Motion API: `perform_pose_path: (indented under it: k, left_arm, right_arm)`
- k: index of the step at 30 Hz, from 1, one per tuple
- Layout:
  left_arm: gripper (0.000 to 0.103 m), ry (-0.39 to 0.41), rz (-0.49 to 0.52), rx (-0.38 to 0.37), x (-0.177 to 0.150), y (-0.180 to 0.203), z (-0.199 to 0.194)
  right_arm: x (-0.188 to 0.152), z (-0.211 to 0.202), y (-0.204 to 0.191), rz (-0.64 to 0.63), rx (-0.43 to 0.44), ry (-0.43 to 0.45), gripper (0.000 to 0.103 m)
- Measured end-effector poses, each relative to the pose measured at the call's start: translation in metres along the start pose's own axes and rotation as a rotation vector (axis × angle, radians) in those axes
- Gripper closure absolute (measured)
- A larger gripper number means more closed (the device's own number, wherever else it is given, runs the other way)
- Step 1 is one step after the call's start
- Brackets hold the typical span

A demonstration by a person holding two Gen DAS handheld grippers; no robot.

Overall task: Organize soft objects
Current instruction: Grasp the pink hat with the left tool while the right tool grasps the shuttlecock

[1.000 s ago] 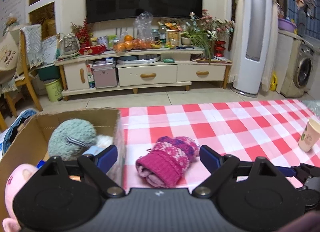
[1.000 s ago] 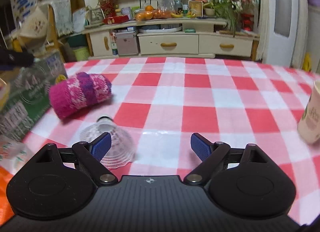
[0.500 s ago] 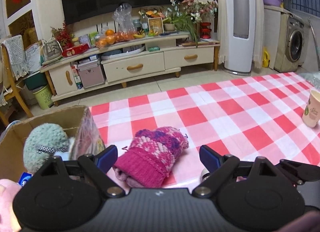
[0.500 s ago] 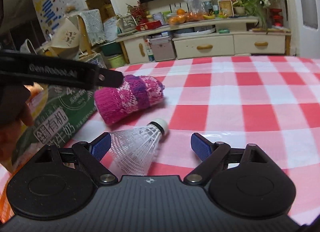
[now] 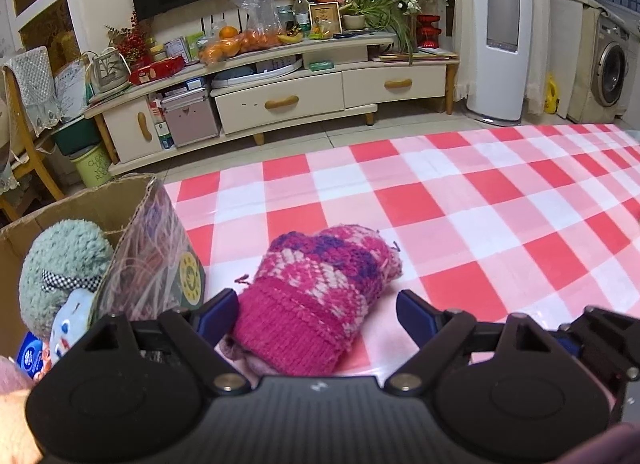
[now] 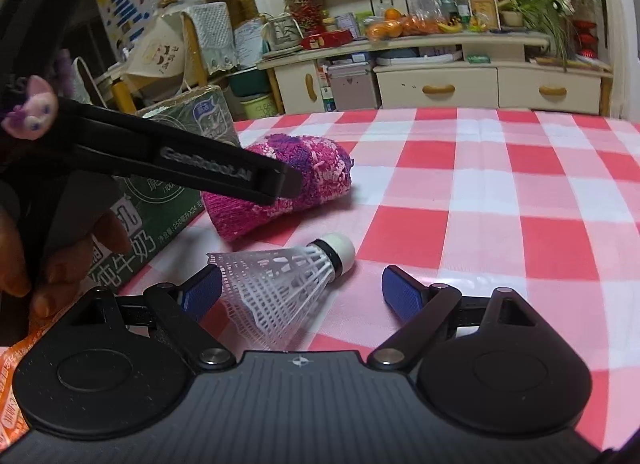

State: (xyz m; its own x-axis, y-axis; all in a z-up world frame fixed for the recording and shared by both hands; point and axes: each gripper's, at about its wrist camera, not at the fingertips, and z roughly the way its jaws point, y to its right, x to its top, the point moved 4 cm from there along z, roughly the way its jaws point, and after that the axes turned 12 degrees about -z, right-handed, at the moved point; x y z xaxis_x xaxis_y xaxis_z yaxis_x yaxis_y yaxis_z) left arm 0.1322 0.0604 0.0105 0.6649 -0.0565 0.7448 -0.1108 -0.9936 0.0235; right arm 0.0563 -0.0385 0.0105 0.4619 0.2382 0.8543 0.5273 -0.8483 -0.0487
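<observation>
Mitten (image 5: 320,296) lies on the desk (image 5: 480,200) just right of the box (image 5: 132,224), between the left gripper's (image 5: 318,314) spread jaws. A shallow pinch may catch only loose knit. The right gripper (image 6: 300,290), jaws spread, straddles a shuttlecock (image 6: 288,280), which it could knock away.

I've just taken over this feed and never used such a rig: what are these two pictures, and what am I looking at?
No robot arm here: a person holds one two-fingered gripper in each hand, each with a camera looking along its fingers. The left gripper view shows its open fingers either side of a pink knitted mitten on the checked tablecloth, beside a cardboard box holding soft toys. The right gripper view shows its open fingers around a white shuttlecock. Nothing is gripped yet.
</observation>
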Motion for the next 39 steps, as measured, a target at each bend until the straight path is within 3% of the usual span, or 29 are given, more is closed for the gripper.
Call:
perform_pose_path:
  k: [6, 11, 13, 16, 18, 25, 27, 39]
  left_arm:
    - [0.034, 0.014, 0.025, 0.059, 0.000, 0.000, 0.004]
    - [0.040, 0.026, 0.052, 0.077, -0.001, 0.003, 0.003]
    - [0.041, 0.031, 0.063, 0.088, -0.003, 0.006, 0.002]
    - [0.044, 0.036, 0.077, 0.093, -0.007, 0.010, -0.001]
    - [0.045, 0.039, 0.074, 0.086, -0.008, 0.013, -0.004]
    - [0.048, 0.044, 0.050, 0.048, -0.012, 0.019, -0.011]
    - [0.049, 0.044, 0.044, 0.038, -0.013, 0.019, -0.012]
    - [0.051, 0.023, -0.049, -0.052, -0.017, 0.017, -0.027]
  right_arm:
    - [0.001, 0.005, 0.004, -0.024, -0.058, -0.023, 0.000]
    - [-0.002, 0.001, 0.012, 0.003, -0.104, -0.023, 0.000]
    - [-0.003, -0.002, 0.015, 0.018, -0.121, -0.022, 0.005]
    - [-0.004, -0.005, 0.017, 0.005, -0.161, -0.023, 0.025]
    - [-0.005, -0.006, 0.019, -0.010, -0.185, -0.026, 0.048]
    - [-0.003, -0.016, 0.023, -0.043, -0.213, 0.015, 0.075]
    - [-0.003, -0.018, 0.024, -0.043, -0.207, 0.017, 0.092]
    - [-0.005, -0.035, 0.040, 0.013, -0.232, 0.039, 0.099]
